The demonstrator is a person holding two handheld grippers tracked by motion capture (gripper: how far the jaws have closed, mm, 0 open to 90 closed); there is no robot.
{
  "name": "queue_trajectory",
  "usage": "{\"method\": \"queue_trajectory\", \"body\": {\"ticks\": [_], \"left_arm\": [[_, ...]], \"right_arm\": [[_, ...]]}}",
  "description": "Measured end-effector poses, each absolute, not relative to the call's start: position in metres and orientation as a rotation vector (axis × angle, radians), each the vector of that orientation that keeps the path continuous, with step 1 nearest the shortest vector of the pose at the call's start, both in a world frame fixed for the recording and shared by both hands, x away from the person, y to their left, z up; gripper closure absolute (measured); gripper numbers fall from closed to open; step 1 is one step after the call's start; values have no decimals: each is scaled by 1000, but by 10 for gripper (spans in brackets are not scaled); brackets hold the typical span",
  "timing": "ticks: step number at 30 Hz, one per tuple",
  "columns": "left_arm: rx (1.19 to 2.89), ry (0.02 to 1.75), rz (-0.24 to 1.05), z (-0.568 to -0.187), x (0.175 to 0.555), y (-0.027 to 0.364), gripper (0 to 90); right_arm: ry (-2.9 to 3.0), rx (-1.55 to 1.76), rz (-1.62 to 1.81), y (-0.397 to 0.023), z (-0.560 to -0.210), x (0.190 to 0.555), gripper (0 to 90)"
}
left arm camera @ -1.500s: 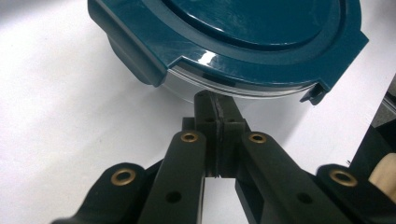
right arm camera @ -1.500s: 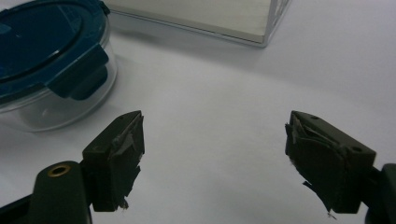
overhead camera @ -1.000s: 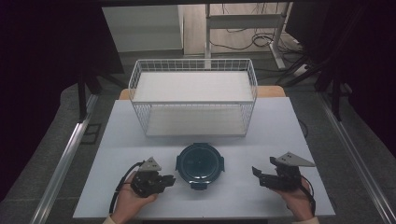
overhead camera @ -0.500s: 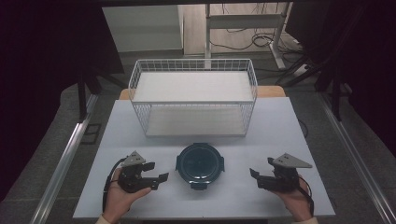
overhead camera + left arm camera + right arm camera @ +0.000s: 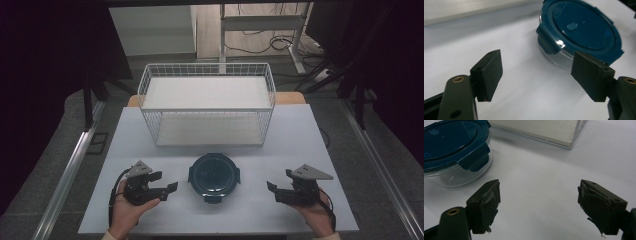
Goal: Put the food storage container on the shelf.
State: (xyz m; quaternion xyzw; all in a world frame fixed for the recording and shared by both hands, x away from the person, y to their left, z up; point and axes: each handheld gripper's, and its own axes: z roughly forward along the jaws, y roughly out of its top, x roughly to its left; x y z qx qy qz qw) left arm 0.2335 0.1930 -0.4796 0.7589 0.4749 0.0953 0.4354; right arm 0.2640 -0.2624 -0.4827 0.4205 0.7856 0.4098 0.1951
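A round glass container with a dark blue clip-on lid [image 5: 214, 176] stands on the white table [image 5: 210, 220], near the front and between my two grippers. My left gripper [image 5: 168, 189] lies to its left, a short gap away, pointing at it. Its jaws have just been opening and stand wide with nothing between them. In the left gripper view the container [image 5: 584, 27] sits beyond the left gripper [image 5: 539, 68]. My right gripper [image 5: 272, 189] rests farther off on the container's right, open and empty. The right gripper view has the container [image 5: 449, 142] at upper left of the right gripper [image 5: 541, 201].
A white wire basket [image 5: 207, 107] with a pale shelf board stands at the back middle of the table; its corner [image 5: 571, 135] is in the right gripper view. Bare table lies between container and basket. Dark floor, rails and desk legs surround the table.
The left gripper has drawn back leftward from the container's side and its jaws have opened wide. The right gripper and the container have stayed in place.
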Motion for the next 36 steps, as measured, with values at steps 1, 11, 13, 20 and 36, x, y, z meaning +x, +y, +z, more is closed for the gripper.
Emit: {"method": "queue_trajectory", "body": {"ticks": [1, 11, 13, 20, 36], "left_arm": [[1885, 1182, 234, -479, 234, 193, 251], [1882, 1169, 160, -469, 238, 185, 225], [1877, 1164, 145, -465, 239, 183, 219], [1849, 1173, 68, -457, 251, 179, 207], [1810, 1207, -15, -459, 285, 164, 203]], "right_arm": [[2204, 1182, 1148, -262, -483, 264, 179], [2281, 1170, 1236, -252, -469, 263, 146], [2291, 1185, 1253, -248, -464, 263, 144], [2345, 1183, 1285, -230, -443, 269, 153], [2386, 1324, 1369, -181, -454, 307, 170]]}}
